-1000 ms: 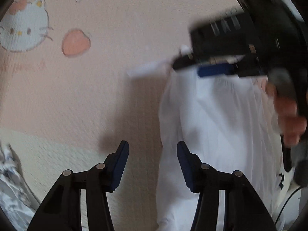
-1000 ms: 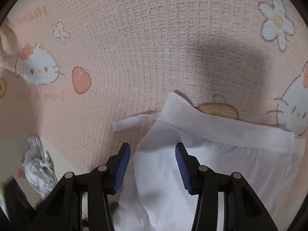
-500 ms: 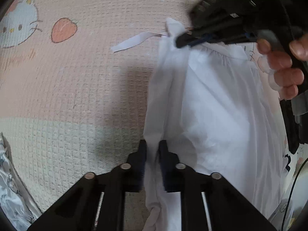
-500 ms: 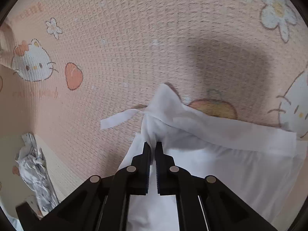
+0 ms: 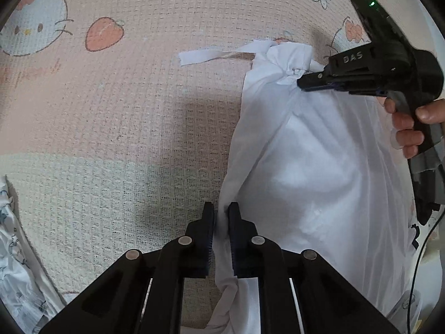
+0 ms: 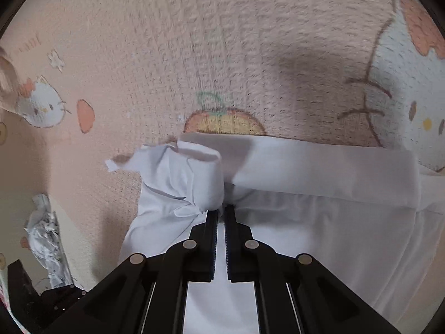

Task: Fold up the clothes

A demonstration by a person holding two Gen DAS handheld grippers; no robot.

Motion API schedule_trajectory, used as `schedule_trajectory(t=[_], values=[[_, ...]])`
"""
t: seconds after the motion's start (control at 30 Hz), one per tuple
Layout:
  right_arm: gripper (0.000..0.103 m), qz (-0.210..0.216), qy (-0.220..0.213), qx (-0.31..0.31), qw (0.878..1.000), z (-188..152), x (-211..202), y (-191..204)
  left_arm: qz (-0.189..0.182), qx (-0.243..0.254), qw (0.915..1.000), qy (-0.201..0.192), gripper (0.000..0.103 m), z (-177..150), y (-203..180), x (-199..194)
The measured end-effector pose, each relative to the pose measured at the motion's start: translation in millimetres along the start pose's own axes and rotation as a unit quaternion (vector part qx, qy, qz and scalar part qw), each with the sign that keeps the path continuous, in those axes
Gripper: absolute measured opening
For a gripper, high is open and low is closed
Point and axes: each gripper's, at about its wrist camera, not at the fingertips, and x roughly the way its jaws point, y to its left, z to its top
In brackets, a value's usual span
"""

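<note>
On pink cartoon mat (image 5: 139, 111), white garment (image 5: 319, 167), left gripper (image 5: 221, 214) and right gripper (image 6: 221, 211) jaws clamped on its edge (bunched).

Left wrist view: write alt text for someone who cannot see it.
The left claw is shut on the near edge of a white garment lying on a pink cartoon-print blanket. Farther along the same edge, the right claw, held in a hand, pinches a bunched corner. A narrow white strap trails left from that corner.

The right gripper (image 6: 221, 214) has its jaws clamped on a bunched corner of the white garment (image 6: 319, 222) lying on a pink cartoon-print mat (image 6: 167, 41).
</note>
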Motion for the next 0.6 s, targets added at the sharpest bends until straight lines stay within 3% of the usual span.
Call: schedule_trajectory(t=[0.07, 0.2, 0.27, 0.33, 0.4, 0.47, 0.53, 0.6], values=[[0.003, -0.001, -0.013, -0.004, 1.000, 2.5, -10.2, 3.7, 0.010, 0.004, 0.9998, -0.018, 0.009, 2.6, -6.6, -8.3], [0.004, 0.018, -0.035, -0.002, 0.999, 9.7, -32.3, 13.6, -0.008, 0.012, 0.9985, -0.052, 0.011, 9.9, -15.6, -25.3], [0.015, 0.019, -0.037, 0.000, 0.999, 12.4, -37.7, 19.3, -0.005, 0.017, 0.9988, -0.046, 0.015, 14.1, -21.8, -24.5], [0.034, 0.025, -0.038, 0.005, 0.999, 13.8, -40.2, 24.4, 0.001, 0.017, 0.9993, -0.035, 0.025, 18.0, -16.4, -20.8], [0.035, 0.026, -0.039, 0.014, 0.999, 13.4, -39.6, 27.6, -0.016, 0.002, 0.9995, -0.026, 0.049, 21.7, -16.7, -13.5], [0.035, 0.025, -0.033, 0.020, 0.999, 13.6, -35.4, 30.8, -0.041, -0.018, 0.9988, -0.020, 0.063, 23.0, -14.2, -9.0], [0.035, 0.018, -0.026, 0.024, 0.999, 13.8, -28.6, 33.9, -0.052, -0.045, 0.9975, -0.016, 0.063, 19.1, -17.7, -10.9], [0.035, 0.016, -0.032, 0.027, 0.999, 13.1, -25.8, 35.9, -0.040, -0.048, 0.9976, -0.028, 0.063, 22.9, -18.8, -11.1]])
